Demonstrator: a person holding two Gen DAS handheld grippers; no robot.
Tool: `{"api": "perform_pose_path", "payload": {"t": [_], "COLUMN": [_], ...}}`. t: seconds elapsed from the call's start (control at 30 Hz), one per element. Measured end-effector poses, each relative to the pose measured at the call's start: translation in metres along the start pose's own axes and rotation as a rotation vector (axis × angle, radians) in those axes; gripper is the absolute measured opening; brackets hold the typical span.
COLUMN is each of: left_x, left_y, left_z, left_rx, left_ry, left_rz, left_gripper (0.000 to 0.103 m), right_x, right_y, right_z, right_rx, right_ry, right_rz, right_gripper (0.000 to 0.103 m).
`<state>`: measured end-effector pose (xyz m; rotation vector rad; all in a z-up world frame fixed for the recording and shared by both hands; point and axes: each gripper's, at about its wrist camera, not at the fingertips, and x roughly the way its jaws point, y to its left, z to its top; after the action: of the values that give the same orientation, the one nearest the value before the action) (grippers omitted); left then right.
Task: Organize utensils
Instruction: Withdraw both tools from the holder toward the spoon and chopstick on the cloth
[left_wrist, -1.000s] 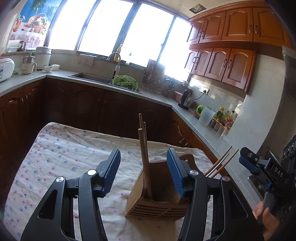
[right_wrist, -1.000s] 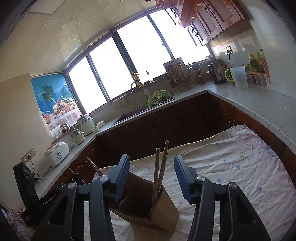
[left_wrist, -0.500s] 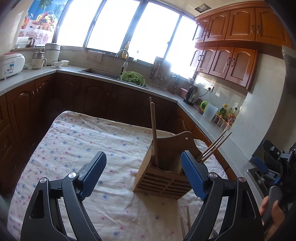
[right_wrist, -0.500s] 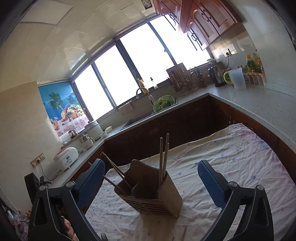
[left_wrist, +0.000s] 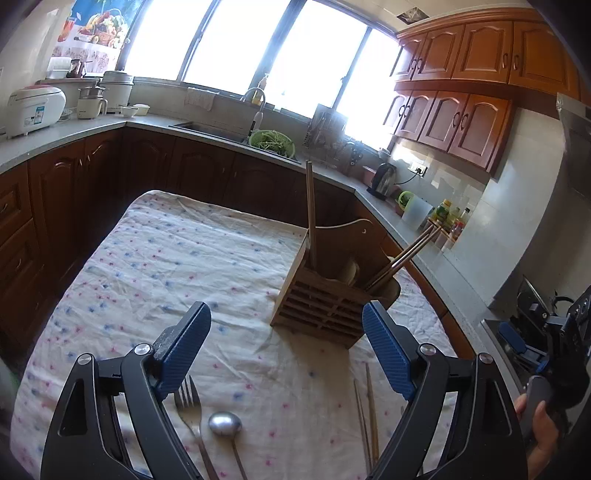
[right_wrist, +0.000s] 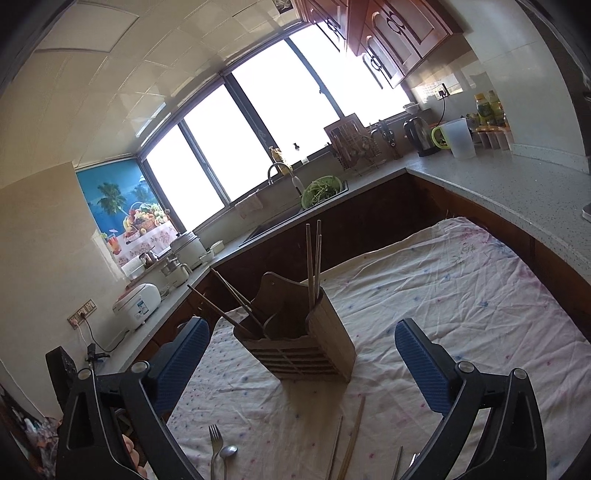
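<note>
Grippers: left (left_wrist: 286, 354) & right (right_wrist: 301, 365) gaping wide, empty | hovering before holder (left_wrist: 325, 306) | next: going low for fork (left_wrist: 188, 406), pinching mid-handle.

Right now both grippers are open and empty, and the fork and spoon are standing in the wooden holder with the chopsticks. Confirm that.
Not quite. The left gripper and right gripper are open and empty, but the fork and spoon lie flat on the tablecloth in front of the wooden holder. Only chopsticks stand in it, as the left wrist view shows.
</note>
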<state>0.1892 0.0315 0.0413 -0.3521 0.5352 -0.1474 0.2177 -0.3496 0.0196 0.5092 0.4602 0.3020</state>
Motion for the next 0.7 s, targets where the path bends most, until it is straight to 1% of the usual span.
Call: {"api": "perform_pose_path", "payload": {"t": [0.23, 0.5, 0.7], "left_x": [-0.017, -0.032, -0.038], "left_y": [0.002, 0.007, 0.012], "left_z": [-0.023, -0.048, -0.07], "left_rx": [-0.01, -0.017, -0.02], "left_ry": [0.027, 0.059, 0.093], "left_rz": [-0.006, -0.006, 0.006], "left_gripper": [0.086, 0.086, 0.086], "right_x": [-0.024, -0.051, -0.06], "right_y": [-0.01, -0.015, -0.02], "right_z": [-0.022, -0.046, -0.069], "right_rx": [0.022, 0.019, 0.004], "right_ry": [0.027, 0.045, 0.071], "right_rz": [-0.022, -0.054, -0.082], "right_gripper": [0.102, 0.102, 0.102]}}
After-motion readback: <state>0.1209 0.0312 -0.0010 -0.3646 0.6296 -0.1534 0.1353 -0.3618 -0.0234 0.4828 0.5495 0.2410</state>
